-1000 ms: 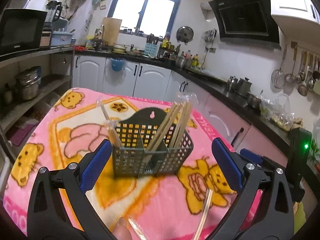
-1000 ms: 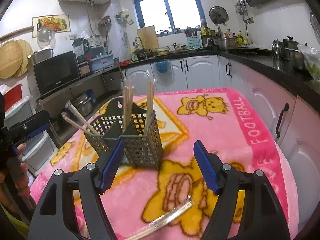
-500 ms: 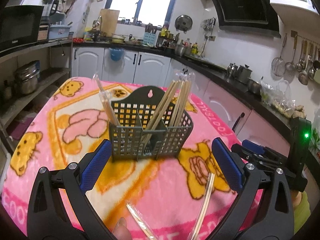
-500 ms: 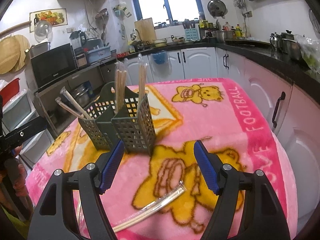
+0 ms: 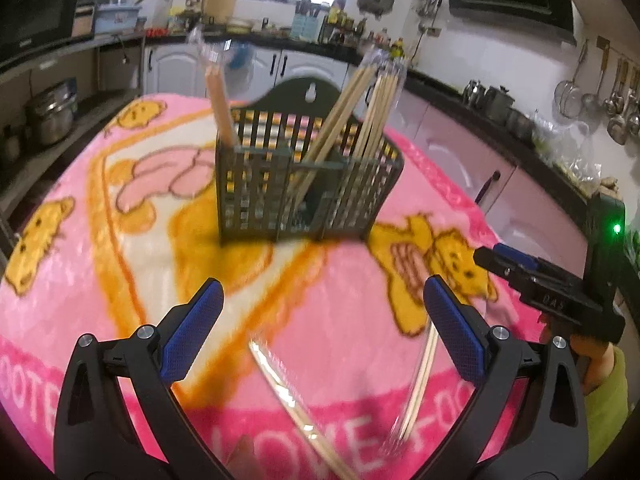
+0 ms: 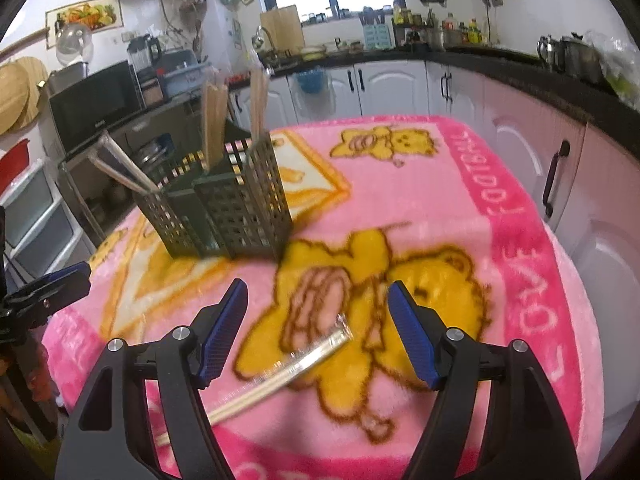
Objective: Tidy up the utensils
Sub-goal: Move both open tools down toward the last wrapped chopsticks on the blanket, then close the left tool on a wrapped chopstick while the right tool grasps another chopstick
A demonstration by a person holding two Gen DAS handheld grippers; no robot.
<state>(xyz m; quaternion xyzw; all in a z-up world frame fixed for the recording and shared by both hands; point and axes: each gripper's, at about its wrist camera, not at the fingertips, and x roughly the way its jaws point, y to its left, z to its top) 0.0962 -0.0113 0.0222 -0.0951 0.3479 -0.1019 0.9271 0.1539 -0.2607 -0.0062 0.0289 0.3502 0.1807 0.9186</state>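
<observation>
A dark green slotted utensil caddy (image 5: 304,184) stands on the pink blanket (image 5: 120,264), with wrapped chopsticks (image 5: 360,116) upright in its compartments. It also shows in the right wrist view (image 6: 224,208). Two wrapped chopstick pairs lie on the blanket near me: one (image 5: 296,404) between my left fingers, another (image 5: 420,376) beside the left gripper's right finger. My left gripper (image 5: 320,332) is open and empty above them. My right gripper (image 6: 316,332) is open and empty over a wrapped chopstick pair (image 6: 288,368). The right gripper also shows in the left wrist view (image 5: 540,288).
The blanket covers a table that ends close to white and pink cabinets (image 6: 520,140). A black counter (image 5: 460,88) with pots runs behind. Shelves with a microwave (image 6: 96,104) and pots stand on the left.
Both grippers have pulled back and dipped toward the near edge of the blanket. The caddy looks farther off, and the loose wrapped chopsticks now lie between the fingers.
</observation>
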